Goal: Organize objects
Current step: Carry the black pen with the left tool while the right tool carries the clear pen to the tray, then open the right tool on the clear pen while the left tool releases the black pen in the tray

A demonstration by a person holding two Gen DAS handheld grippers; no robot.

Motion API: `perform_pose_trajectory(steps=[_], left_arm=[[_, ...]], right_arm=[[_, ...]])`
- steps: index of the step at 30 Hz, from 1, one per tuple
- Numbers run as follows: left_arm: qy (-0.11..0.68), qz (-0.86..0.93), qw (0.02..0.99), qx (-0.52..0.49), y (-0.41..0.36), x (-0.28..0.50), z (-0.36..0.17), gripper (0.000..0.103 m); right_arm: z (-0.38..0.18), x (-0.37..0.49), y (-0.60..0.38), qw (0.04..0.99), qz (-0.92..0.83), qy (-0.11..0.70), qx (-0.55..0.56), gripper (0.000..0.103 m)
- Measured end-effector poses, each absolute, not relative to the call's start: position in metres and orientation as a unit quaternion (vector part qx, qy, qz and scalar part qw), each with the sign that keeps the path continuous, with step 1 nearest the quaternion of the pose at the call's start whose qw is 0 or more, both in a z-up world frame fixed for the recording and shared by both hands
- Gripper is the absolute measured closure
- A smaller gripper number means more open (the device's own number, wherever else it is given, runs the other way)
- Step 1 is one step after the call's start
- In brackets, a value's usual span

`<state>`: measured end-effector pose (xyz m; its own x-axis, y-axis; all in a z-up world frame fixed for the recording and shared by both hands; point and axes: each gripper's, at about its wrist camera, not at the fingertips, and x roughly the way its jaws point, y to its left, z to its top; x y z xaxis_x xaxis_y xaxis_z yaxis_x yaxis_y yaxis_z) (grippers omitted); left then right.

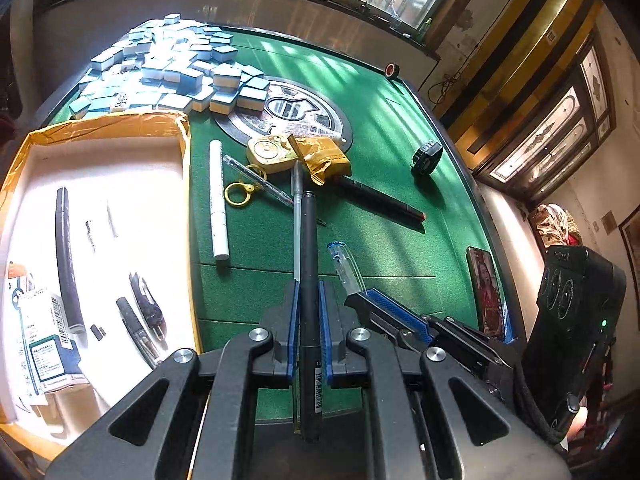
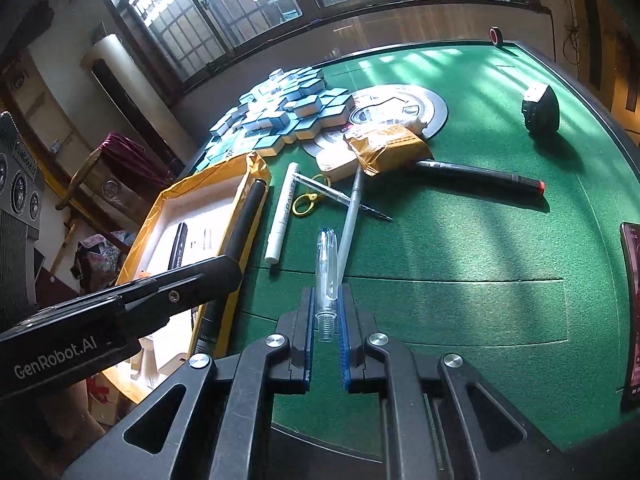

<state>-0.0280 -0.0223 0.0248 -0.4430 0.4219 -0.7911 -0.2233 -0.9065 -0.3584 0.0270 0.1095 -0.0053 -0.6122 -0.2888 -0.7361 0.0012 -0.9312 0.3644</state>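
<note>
- Two grippers are each clamped on part of a pen above the green felt surface (image 1: 380, 160).
- In the left wrist view, the left gripper (image 1: 309, 312) has its blue pads pressed tight on a long matte black pen barrel (image 1: 308, 264), which runs straight out between the fingers and back toward the camera.
- In the right wrist view, the right gripper (image 2: 326, 320) is closed on a clear plastic pen cap with a blue tip (image 2: 326, 276); the threaded end sits between the pads and the tip points away.
- Each view catches the other gripper at its edge: the left view shows the cap beside the black barrel, while the right view shows the barrel reaching over the wall of the tape-edged white foam tray (image 2: 256, 172).
- Only the left view looks down into that tray, where several dark pens (image 1: 68, 264) and a labelled packet (image 1: 48, 344) lie.
- Both views show a white paint marker (image 2: 282, 212), a clear thin pen (image 2: 344, 200), a grey translucent pen (image 2: 349, 224), a black marker with a red end (image 2: 480, 174), a yellow ring (image 2: 304, 204) and a heap of teal mahjong tiles (image 2: 288, 116) on the felt.
- Only the right view shows the left gripper's printed side.
</note>
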Motion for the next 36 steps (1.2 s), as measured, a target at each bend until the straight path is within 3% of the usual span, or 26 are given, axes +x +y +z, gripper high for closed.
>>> perform_pose_trajectory(steps=[19,36], left_arm=[[-0.188,0.865,0.119,-0.449,-0.138,-0.033,0.040,0.096],[-0.221,0.870,0.022,-0.440,-0.224,-0.075,0.017,0.096]], right_arm=[[0.008,0.005,0.043,0.145,-0.882,-0.135,0.427,0.093],[-0.006,-0.032,-0.007,0.198,-0.863,-0.118,0.451,0.093]])
